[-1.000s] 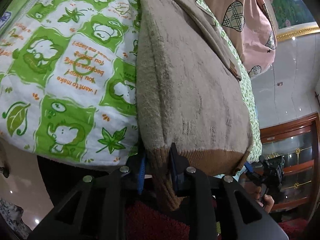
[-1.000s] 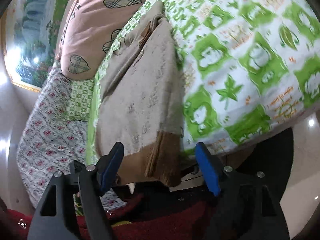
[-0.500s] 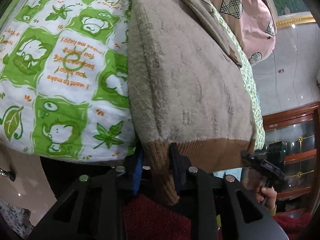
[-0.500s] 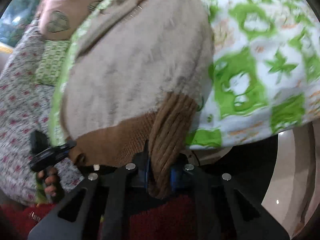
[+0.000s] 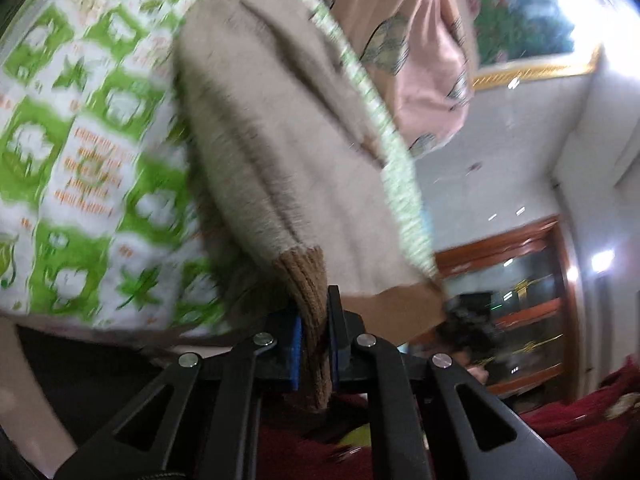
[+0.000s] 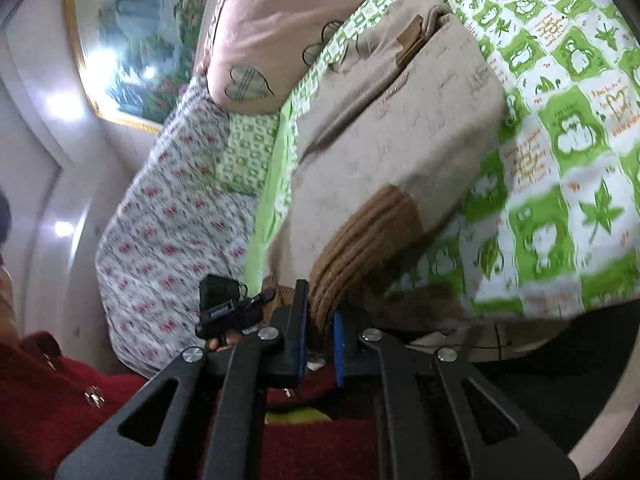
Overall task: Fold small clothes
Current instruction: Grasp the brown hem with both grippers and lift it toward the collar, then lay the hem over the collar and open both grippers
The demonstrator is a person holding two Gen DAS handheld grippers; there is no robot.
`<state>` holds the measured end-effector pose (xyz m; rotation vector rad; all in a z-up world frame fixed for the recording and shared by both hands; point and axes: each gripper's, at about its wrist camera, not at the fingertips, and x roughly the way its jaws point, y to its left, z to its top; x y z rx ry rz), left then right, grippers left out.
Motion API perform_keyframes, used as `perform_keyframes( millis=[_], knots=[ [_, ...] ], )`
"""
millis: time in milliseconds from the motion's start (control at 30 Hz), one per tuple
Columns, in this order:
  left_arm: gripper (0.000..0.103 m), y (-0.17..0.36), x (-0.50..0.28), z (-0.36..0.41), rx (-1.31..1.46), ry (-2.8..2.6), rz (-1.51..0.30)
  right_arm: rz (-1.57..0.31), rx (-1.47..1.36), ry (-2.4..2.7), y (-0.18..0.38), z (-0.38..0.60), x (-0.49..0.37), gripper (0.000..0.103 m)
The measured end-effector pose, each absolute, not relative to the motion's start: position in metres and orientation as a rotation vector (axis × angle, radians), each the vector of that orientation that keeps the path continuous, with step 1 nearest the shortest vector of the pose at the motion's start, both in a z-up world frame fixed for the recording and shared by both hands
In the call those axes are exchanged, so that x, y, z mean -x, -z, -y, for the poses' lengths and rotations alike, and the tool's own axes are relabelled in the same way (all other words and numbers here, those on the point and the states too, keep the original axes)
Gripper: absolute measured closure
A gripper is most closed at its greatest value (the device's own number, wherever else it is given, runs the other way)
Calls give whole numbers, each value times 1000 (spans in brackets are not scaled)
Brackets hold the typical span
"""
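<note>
The beige sweater (image 5: 280,152) stretches lengthwise away across the bed (image 6: 560,128) from our left tongs (image 5: 315,334) and right tongs (image 6: 320,320), both closing on its brown ribbed hem (image 6: 360,232).

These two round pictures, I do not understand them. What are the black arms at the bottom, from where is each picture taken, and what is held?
No robot is here. A person holds one two-finger gripper in each hand, and a fisheye camera on each looks forward along its fingers. That explains the round, bent view and the black arms at the bottom.

One picture is from the left gripper, the other from the right gripper. Each view also shows the other gripper from the side.

A beige sweater lies on a green and white sheet, with a pink pillow behind it. Each gripper's jaws are closing on the sweater's brown ribbed hem, one near each end. The left picture is blurred.
</note>
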<state>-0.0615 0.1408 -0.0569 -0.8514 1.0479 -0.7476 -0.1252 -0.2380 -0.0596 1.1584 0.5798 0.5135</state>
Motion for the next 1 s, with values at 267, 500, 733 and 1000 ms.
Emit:
perform_keyframes(
  millis=[267,500,733,1000],
  knots=[
    [96,3,-20,-143,878,762,-811,-403,-1130,-556,28,283,74,92],
    [96,-27,-130,-143,873,715,-707,-299,-1055,-499,-8,342,-12,92],
    [96,-20,-216,-129,866,683,-716,-327,-1070,-408,-8,393,-117,92],
    [95,32,-291,-134,907,579,-797,-447,-1105,-317,30,420,-198,92]
  ],
)
